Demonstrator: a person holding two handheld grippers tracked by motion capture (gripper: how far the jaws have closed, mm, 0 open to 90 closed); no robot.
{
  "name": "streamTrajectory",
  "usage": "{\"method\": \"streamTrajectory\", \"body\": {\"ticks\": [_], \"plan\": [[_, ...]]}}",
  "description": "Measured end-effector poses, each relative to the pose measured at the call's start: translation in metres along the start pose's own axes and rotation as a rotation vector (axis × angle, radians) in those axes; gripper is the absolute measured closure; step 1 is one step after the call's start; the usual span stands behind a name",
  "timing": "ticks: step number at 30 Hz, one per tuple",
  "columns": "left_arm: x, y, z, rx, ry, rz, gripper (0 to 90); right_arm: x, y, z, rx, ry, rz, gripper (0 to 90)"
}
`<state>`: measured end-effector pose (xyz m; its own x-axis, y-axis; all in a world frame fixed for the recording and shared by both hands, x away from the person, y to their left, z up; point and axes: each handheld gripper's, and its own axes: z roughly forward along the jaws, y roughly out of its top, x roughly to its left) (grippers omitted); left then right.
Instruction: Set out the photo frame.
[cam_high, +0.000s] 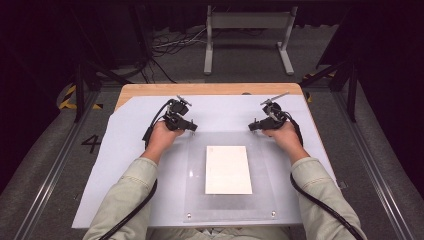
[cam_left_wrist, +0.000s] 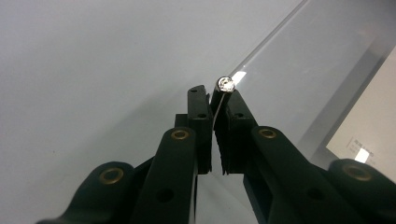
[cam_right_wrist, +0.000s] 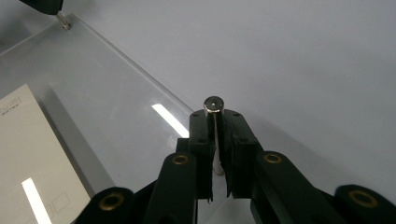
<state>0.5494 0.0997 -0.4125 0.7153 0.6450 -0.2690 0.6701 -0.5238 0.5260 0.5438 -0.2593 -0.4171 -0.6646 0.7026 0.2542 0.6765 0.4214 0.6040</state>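
Here each gripper, left (cam_left_wrist: 215, 105) and right (cam_right_wrist: 215, 122), has its jaws clamped on a corner pin (cam_left_wrist: 226, 84) of the clear plate (cam_high: 195, 200)

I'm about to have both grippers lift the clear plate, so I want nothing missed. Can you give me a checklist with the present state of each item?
1. Left gripper shut on the small silver corner post of the clear acrylic plate: ok.
2. Right gripper shut on its small silver post: ok.
3. White paper sheet lies flat near the plate's middle: ok.
4. Whether the sheet is above or under the plate: cannot tell.
5. Near-edge silver fasteners free of the light grey mat: cannot tell.
6. Both hands level with each other at the far corners: ok.
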Motion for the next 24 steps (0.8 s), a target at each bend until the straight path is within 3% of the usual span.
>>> {"method": "streamTrajectory", "body": {"ticks": [24], "plan": [[-0.0002, 0.0032, 0.0005, 0.022, 0.007, -0.014, 85.4, -0.0017, 0.0005, 0.0002, 0.001, 0.015, 0.021, 81.5]]}}
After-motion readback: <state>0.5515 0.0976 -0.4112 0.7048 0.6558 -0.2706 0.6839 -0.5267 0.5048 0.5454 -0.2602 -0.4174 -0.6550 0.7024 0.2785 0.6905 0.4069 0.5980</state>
